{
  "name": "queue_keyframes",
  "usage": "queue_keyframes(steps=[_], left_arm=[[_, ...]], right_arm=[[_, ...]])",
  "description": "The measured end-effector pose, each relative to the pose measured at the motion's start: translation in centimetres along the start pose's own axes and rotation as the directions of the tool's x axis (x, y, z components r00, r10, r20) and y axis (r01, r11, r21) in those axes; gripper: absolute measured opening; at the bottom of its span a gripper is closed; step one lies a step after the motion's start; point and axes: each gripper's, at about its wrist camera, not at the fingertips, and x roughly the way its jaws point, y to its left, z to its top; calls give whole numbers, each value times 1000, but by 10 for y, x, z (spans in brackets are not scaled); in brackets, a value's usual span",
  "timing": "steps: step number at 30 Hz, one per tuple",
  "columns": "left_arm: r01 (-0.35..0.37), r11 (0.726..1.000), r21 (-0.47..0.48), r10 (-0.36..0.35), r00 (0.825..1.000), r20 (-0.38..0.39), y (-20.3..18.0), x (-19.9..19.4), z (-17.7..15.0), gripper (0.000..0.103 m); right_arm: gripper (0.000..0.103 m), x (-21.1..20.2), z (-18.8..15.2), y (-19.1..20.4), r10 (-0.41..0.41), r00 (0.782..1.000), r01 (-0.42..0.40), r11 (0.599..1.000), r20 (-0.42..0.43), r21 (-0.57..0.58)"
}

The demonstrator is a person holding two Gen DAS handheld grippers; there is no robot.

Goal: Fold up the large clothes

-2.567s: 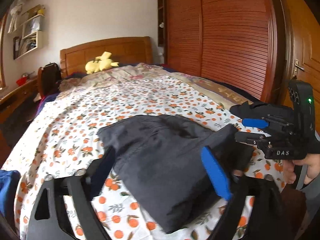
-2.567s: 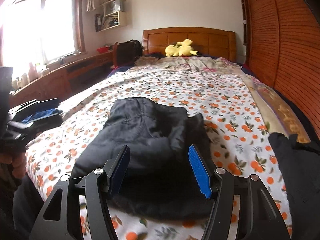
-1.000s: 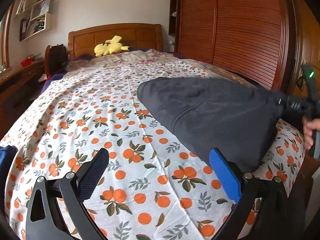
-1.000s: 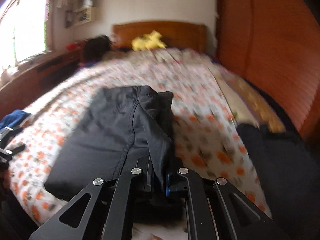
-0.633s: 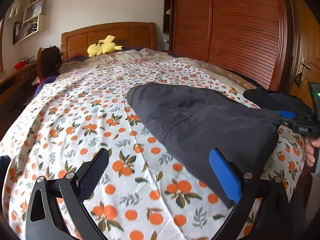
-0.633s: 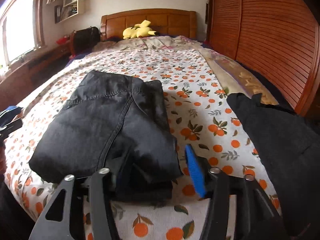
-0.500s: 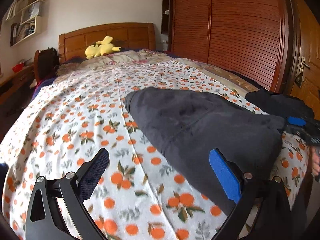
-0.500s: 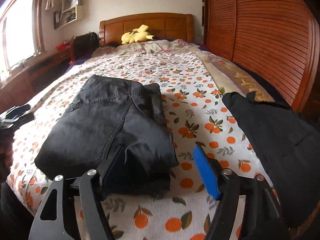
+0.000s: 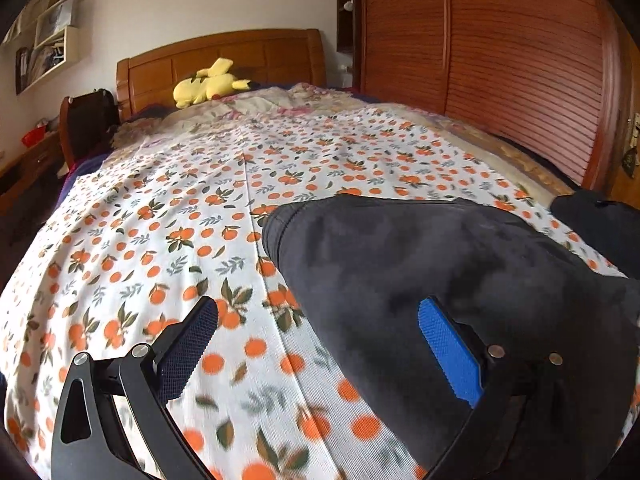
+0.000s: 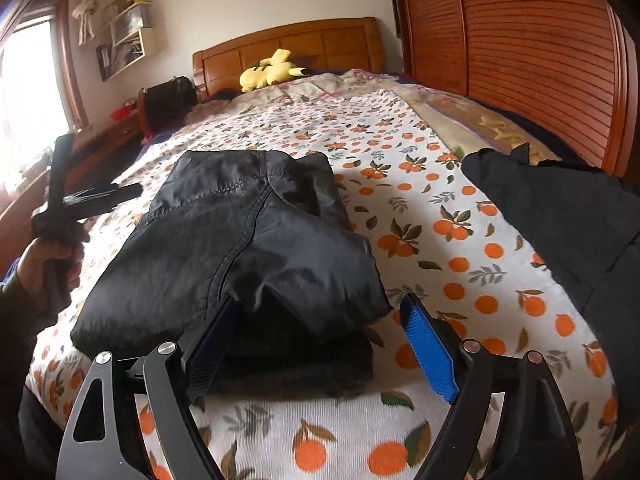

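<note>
The right tongs (image 10: 320, 344) are being held wide apart, having just been opening; the near end of the folded dark garment (image 10: 240, 248) is lying between the ridged pads, one dull navy, one bright blue, but no pad is being pressed onto the cloth. The garment is being seen as a thick, roughly rectangular bundle of slightly glossy black fabric, with a stitched seam running along its length and a lower layer sticking out beneath its near edge. It is resting flat on the bedsheet (image 10: 420, 240), a ribbed white cotton printed with oranges and green leaves.

The left tongs (image 9: 320, 344) are likewise being held apart, with nothing between the pads; bare sheet is showing in the gap, and the garment's rounded, matte edge (image 9: 420, 264) is lying behind the blue pad. In the right wrist view these tongs (image 10: 104, 196) are being gripped by a hand (image 10: 52, 260) off the garment's left side, blurred and dark.

A second dark garment (image 10: 568, 232) is lying loose and crumpled near the sheet's right edge, apart from the folded bundle. Farther back, a yellow plush toy (image 10: 270, 70) is being propped near the panelled wooden headboard (image 10: 312, 46), and a slatted reddish wooden wardrobe (image 10: 528, 48) is standing along the right.
</note>
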Motion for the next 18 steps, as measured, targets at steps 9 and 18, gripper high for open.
queue_keyframes(steps=[9, 18], left_arm=[[46, 997, -64, -53, 992, -111, 17, 76, 14, 102], [179, 966, -188, -208, 966, -152, 22, 96, 9, 55]], right_arm=[[81, 28, -3, -6, 31, 997, -27, 998, -71, 55], [35, 40, -5, -4, 144, 983, -132, 986, -116, 106]])
